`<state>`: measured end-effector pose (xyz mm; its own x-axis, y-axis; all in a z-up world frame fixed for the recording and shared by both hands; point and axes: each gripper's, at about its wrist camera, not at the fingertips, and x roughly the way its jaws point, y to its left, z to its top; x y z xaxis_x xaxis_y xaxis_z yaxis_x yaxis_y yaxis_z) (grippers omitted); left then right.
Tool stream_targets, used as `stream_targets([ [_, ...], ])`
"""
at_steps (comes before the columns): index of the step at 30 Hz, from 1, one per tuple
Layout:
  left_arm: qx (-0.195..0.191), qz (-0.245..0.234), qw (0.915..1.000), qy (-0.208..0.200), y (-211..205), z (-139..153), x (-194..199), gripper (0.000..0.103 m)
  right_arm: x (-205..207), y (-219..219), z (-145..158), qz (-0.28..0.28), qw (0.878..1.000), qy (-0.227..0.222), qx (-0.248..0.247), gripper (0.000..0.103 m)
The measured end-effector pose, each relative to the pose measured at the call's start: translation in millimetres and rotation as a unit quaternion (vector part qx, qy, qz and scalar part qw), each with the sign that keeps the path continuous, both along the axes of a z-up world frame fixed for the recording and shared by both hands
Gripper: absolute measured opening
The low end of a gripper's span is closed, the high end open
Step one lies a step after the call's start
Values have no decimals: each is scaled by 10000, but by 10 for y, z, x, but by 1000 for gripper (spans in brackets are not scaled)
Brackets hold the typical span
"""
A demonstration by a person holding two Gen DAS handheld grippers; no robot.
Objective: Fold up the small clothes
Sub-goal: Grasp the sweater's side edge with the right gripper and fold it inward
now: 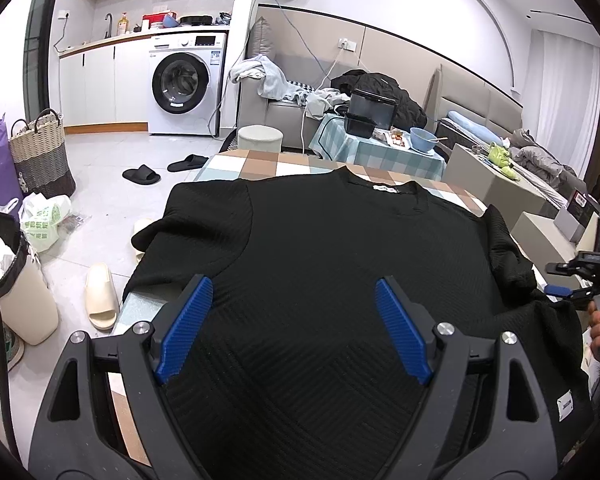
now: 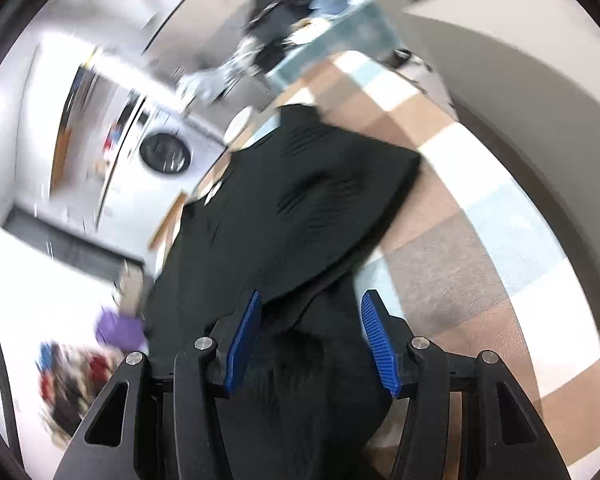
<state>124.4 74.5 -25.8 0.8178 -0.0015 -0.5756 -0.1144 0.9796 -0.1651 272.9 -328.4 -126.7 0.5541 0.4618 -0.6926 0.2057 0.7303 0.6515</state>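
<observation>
black shirt (image 1: 340, 248) flat on checkered table (image 1: 260, 164); both jaws apart, holding nothing.

A: Right wrist view smeared by motion — washing machine (image 2: 165, 155), sofa clutter and a coloured heap (image 2: 70, 376) at lower left cannot be made out.

B: Noted. Left wrist view: black shirt (image 1: 340, 264) hem cut off by the bottom edge; its far sleeve drops behind the checked table (image 1: 260, 162).

A: Shirt label text (image 1: 565, 404) too small to read.
</observation>
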Motion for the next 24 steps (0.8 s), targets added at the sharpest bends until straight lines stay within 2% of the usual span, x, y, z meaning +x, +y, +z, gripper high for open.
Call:
stream_targets([
  [5,89,-3,10000,-23,-40,23,-21,82,261,61,-214,-69,9998,159,99,53],
  [8,109,30,9999,-13,-37,26,-36,82,386,106,-238,-84,9997,226,-27,13],
  [9,116,52,9999,-14,-32,26,-41,82,413,63,-216,-114,9998,139,-33,6],
  [12,84,113,9999,15,-9,15,-51,82,393,-151,108,-398,9977,-412,-356,5],
  [18,67,117,9999,-27,10,3,-69,82,420,-540,692,-765,9893,-1019,-717,5],
  [21,25,115,9999,-28,12,13,-48,82,422,-429,942,-642,9863,-1357,-688,5],
  [24,0,100,9999,-37,5,30,-20,82,474,-34,1108,-170,9847,-1631,-582,5],
])
